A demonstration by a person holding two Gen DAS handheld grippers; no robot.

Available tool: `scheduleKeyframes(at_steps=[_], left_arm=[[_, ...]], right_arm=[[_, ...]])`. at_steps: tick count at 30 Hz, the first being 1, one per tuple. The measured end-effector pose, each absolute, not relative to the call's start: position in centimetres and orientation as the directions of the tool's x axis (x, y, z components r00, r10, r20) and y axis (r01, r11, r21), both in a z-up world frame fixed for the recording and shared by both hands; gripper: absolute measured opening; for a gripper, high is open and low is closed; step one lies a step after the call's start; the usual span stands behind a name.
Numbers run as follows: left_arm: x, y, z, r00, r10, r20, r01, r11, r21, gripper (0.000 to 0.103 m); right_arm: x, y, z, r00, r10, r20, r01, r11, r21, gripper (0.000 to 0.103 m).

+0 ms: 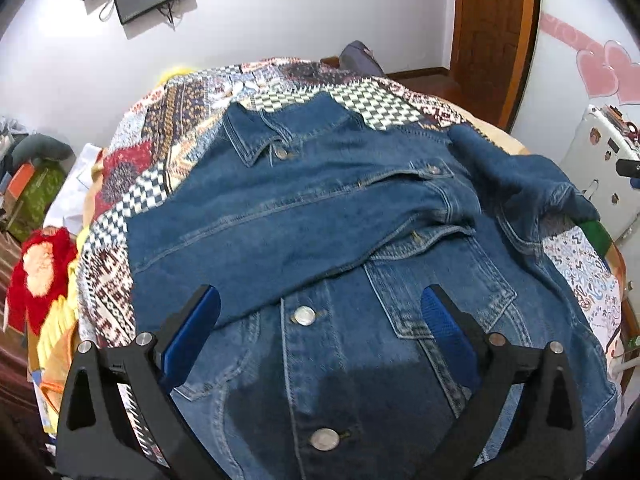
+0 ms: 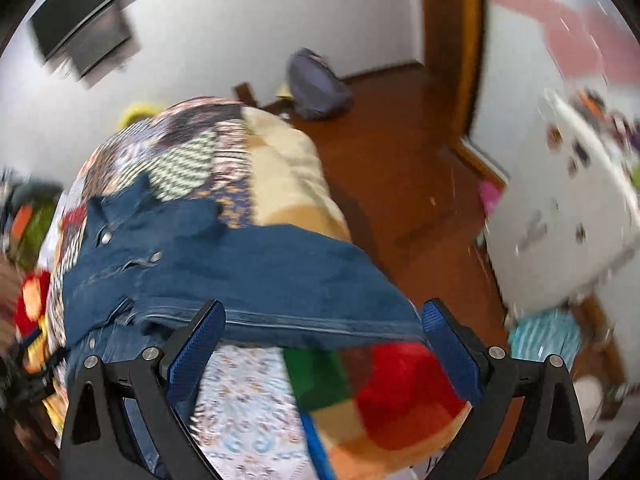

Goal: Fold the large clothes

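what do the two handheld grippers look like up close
Both look alike: the left gripper and right gripper have black, angular plastic arms with triangular cut-outs, round silver pivot bolts, and jaws lined with textured blue pads. No cables, sleeves or markings show.

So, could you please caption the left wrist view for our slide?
Open left tool above a blue denim jacket, one sleeve folded across, on a patchwork bedspread.
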State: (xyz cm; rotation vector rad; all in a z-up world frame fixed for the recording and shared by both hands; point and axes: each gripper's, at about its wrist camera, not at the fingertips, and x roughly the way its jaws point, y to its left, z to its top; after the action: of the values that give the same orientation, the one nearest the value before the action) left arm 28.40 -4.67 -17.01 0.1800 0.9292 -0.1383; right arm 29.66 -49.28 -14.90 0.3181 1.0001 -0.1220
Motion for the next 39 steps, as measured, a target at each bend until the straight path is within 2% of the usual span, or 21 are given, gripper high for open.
scheduleKeyframes(at_steps=[4,7,9,16,19,21,22,24,29,33,39], left_arm=[[28.1,-4.6,-17.6,0.576,-0.04,-0.817,0.185,0.979,0.082,0.101],[28.1,-4.2,-17.8,0.569,-0.036,-0.821,0.172,0.982,0.077,0.101],[28.2,-3.8,-17.9,0.562,-0.032,-0.826,0.162,0.984,0.072,0.101],[28.6,-2.7,-18.6,0.539,-0.027,-0.842,0.127,0.991,0.049,0.101],[28.6,-2.3,-18.6,0.54,-0.031,-0.841,0.111,0.993,0.035,0.101],[28.6,-2.2,-18.6,0.541,-0.035,-0.84,0.105,0.994,0.026,0.101],[28.7,-2.1,-18.6,0.542,-0.036,-0.84,0.103,0.994,0.024,0.101],[28.7,-2.0,-18.5,0.543,-0.033,-0.839,0.101,0.995,0.027,0.101],[28.7,-1.5,-18.3,0.554,-0.023,-0.832,0.089,0.996,0.031,0.101],[28.6,-0.8,-18.0,0.565,-0.021,-0.825,0.072,0.997,0.024,0.101],[28.3,0.5,-17.5,0.584,-0.015,-0.812,0.045,0.999,0.014,0.101]], right_arm=[[29.2,-52.7,-18.1,0.498,0.121,-0.859,0.357,0.874,0.33,0.098],[29.3,-54.9,-22.0,0.46,0.249,-0.852,0.454,0.759,0.467,0.097],[29.3,-55.4,-24.1,0.444,0.316,-0.839,0.49,0.698,0.522,0.09],[30.8,-55.1,-26.2,0.439,0.301,-0.847,0.51,0.693,0.51,0.083],[31.6,-55.4,-26.6,0.447,0.281,-0.849,0.52,0.691,0.502,0.068],[32.2,-55.6,-26.7,0.461,0.253,-0.851,0.527,0.693,0.492,0.038],[32.4,-55.8,-26.7,0.467,0.257,-0.846,0.522,0.692,0.499,0.033],[33.1,-55.5,-26.5,0.482,0.288,-0.828,0.496,0.689,0.529,0.016],[34.5,-53.1,-23.2,0.515,0.211,-0.831,0.411,0.79,0.455,0.012],[35.9,-50.5,-17.3,0.634,0.2,-0.747,0.296,0.829,0.474,0.011],[39.4,-42.6,-7.4,0.731,0.281,-0.622,0.027,0.899,0.438,0.009]])
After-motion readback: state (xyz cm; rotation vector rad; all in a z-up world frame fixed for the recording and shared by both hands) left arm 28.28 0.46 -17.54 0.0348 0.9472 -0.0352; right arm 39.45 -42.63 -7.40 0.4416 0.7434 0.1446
